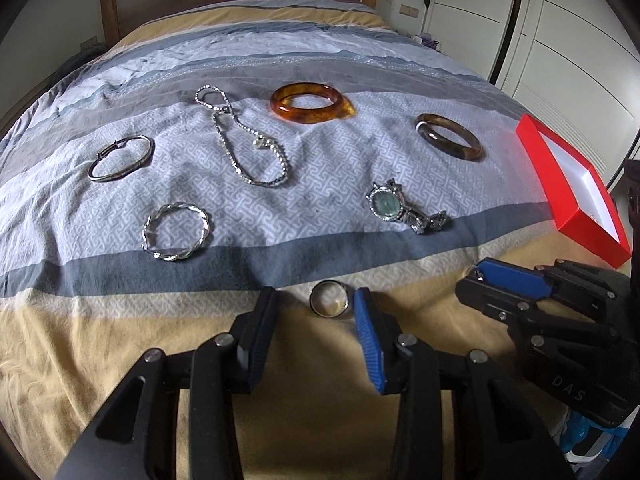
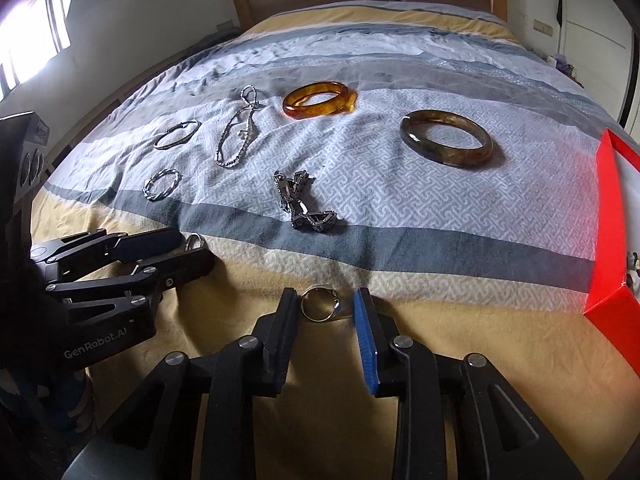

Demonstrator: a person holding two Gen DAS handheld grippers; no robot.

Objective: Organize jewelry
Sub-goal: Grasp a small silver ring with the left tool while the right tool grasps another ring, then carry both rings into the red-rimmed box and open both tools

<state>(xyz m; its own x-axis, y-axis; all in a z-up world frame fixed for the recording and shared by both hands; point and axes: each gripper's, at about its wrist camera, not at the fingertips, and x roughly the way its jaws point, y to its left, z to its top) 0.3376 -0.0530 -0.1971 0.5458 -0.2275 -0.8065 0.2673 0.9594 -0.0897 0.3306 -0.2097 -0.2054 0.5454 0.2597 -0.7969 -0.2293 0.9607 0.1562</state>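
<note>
Left gripper (image 1: 314, 300) fingers apart, plain ring (image 1: 329, 298) between the tips on the bed (image 1: 120, 320); right gripper (image 2: 325, 300) likewise spread round the signet ring (image 2: 320, 304) — red box (image 2: 608, 240) lies rightward, nearer the right

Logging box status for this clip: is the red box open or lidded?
Open. The red box has no lid on it; the left wrist view looks straight onto its white inside, and the right wrist view shows small items by its near corner.
</note>
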